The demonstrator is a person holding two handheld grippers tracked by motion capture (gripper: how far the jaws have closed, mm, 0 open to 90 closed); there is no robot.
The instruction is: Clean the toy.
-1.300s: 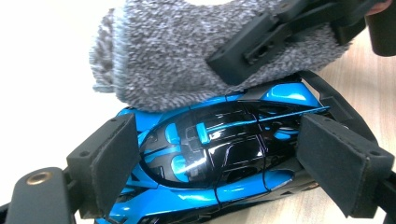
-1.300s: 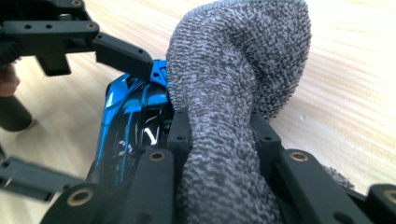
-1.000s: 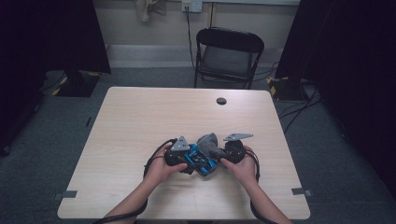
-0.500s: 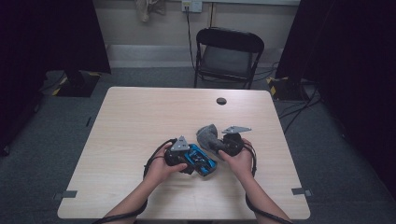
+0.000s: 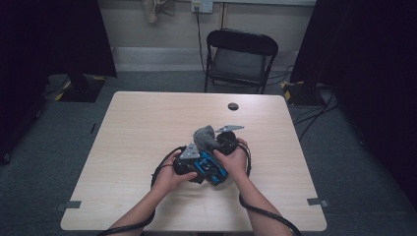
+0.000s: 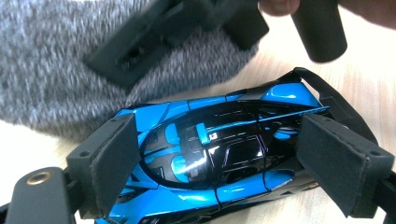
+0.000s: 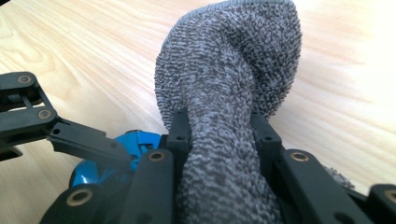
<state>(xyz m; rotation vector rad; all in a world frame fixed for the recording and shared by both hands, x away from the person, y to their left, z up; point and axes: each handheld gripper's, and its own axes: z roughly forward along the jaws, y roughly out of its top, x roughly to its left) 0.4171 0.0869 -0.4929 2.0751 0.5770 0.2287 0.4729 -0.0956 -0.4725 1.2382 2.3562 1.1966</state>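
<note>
In the high view, just below the middle of the frame, the left gripper (image 5: 189, 164) holds a glossy blue and black plastic toy car (image 5: 210, 169) on the pale wooden table (image 5: 142, 128); the right gripper (image 5: 216, 142) carries a soft grey knitted cloth (image 5: 204, 136) just above the car.

In the left gripper view the car (image 6: 219, 158) fills the lower middle, jaws clamped on its flanks. It looks light, rigid and slippery, so gripping the broad sides seems safest.

In the right gripper view the cloth (image 7: 233, 107) rises through the centre, jaws pinched on its bunched middle. It is limp and will likely drape.
</note>
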